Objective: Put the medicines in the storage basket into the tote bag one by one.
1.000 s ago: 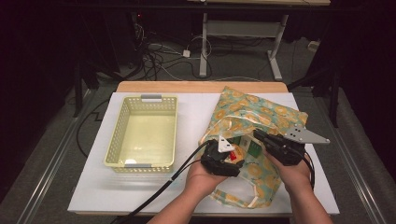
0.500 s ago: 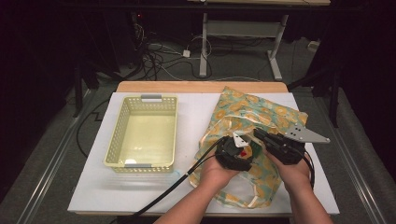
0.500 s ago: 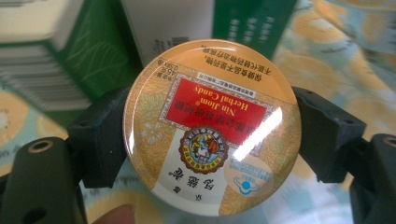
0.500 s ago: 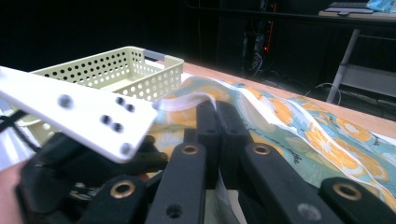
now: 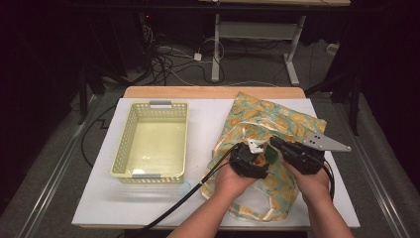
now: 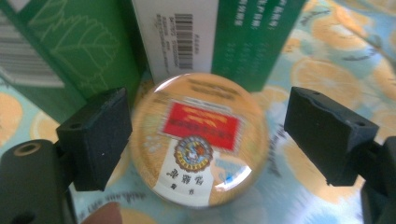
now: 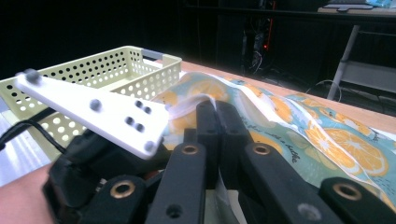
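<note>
Left gripper view: the round tin (image 6: 198,140), amber with a red label, lies between the spread jaws of the left gripper (image 6: 205,135). The pad at 9 o'clock sits right against its rim; whether it touches is unclear. The pad at 3 o'clock stands apart from it. These jaws have just been opening.
Behind the tin: green boxes (image 6: 84,51) with a barcode panel stand at 12 o'clock, close against it.
Under the tin: orange-print cloth of the bag.
Basket: the pale yellow basket (image 5: 124,148) sits at 9 o'clock on the white table (image 5: 208,114), well apart from both hands, with nothing in it.
Bag: the orange-print bag (image 5: 292,121) lies at 3 o'clock of the basket, its mouth toward the person; the tin and boxes lie in its opening.
Right gripper: the right gripper (image 7: 217,112) has its jaws pressed together, pinching the pale edge of the bag's mouth and holding it lifted.
High view: both hands meet at the bag's mouth, left gripper (image 5: 255,151) just beside right gripper (image 5: 275,145).
</note>
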`<state>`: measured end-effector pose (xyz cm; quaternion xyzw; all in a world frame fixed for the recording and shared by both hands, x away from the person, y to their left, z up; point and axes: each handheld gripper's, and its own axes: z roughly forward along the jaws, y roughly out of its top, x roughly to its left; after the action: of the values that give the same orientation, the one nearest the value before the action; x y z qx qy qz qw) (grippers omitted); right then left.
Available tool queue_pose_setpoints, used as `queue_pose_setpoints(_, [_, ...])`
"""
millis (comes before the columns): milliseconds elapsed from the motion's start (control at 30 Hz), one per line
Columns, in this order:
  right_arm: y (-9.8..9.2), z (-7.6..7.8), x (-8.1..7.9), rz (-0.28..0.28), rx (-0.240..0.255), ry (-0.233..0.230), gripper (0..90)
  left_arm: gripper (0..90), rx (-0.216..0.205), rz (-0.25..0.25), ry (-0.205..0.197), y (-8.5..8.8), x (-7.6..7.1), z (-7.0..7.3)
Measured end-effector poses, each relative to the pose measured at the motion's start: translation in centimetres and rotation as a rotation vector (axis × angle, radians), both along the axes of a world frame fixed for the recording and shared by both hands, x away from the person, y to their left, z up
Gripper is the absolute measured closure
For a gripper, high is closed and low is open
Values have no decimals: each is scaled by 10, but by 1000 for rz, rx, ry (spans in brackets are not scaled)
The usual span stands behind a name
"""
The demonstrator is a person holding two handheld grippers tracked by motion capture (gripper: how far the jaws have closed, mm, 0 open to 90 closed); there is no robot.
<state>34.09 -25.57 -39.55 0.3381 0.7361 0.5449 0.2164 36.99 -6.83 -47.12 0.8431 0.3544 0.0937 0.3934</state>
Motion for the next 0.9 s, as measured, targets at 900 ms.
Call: queue_pose_setpoints(900, [7,-3,-2,8,-32,9,900,132,4,-82,3,122,-108,-3])
